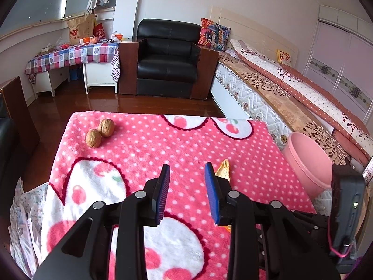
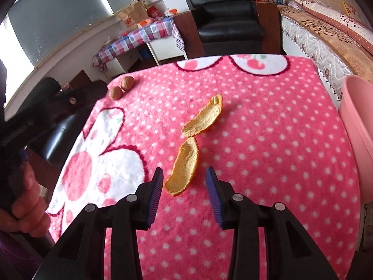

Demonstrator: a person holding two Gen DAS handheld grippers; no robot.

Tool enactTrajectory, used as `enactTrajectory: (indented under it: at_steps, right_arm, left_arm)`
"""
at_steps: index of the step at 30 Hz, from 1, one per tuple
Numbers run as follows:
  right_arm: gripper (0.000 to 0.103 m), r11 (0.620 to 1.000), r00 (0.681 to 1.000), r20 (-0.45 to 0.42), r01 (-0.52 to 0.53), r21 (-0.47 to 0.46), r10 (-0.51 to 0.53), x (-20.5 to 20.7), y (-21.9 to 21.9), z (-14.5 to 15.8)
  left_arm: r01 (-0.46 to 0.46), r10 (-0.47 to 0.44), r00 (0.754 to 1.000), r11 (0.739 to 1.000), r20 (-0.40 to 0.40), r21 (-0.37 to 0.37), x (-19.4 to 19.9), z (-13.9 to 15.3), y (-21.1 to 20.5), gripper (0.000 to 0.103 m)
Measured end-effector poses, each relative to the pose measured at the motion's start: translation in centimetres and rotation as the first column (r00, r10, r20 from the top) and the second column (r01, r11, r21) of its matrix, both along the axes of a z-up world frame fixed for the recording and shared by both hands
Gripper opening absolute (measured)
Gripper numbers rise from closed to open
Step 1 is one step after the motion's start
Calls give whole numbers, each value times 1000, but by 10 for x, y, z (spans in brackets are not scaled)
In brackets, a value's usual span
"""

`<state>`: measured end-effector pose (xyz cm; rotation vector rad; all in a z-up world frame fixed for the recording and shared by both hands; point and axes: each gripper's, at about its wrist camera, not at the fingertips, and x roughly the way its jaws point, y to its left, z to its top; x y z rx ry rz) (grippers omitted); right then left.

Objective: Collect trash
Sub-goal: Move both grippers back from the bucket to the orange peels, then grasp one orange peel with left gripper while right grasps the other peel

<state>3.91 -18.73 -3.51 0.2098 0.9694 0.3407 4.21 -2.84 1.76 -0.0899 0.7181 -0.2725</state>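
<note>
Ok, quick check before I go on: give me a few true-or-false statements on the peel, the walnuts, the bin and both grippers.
1. Two walnuts lie touching near the blanket's far left corner. True.
2. The right gripper is clamped on the orange peel. False: its pads stand clear on either side of the peel's near end.
3. The peel is already in the pink bin. False: it lies on the blanket.
4. The left gripper holds nothing. True.
5. The bin stands at the blanket's right edge. True.
</note>
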Motion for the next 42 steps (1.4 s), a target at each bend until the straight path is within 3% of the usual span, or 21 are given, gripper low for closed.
enactTrajectory:
  at_steps: [5, 9, 21, 32, 42]
  right_arm:
    - [27, 998, 999, -6, -38, -48, 38, 9, 12, -11]
    - [4, 999, 999, -19, -38, -17, 38, 10, 10, -16]
    - [4, 997, 998, 10, 64, 41, -65, -26, -56, 7]
    - [4, 987, 990, 31, 135, 89, -138, -39, -92, 11]
    - [4, 981, 987, 32, 154, 118, -158, -48, -103, 8]
  left_arm:
    - [0, 0, 1000, 1000, -24, 5, 10, -9, -1, 31]
    - [9, -9, 998, 1000, -57, 6, 20, -19, -7, 31]
    - [95, -89, 988, 994, -124, 46, 38, -49, -55, 31]
    - [71, -57, 986, 994, -158, 89, 47, -74, -77, 30]
    - [53, -35, 986, 992, -162, 111, 42, -82, -85, 8]
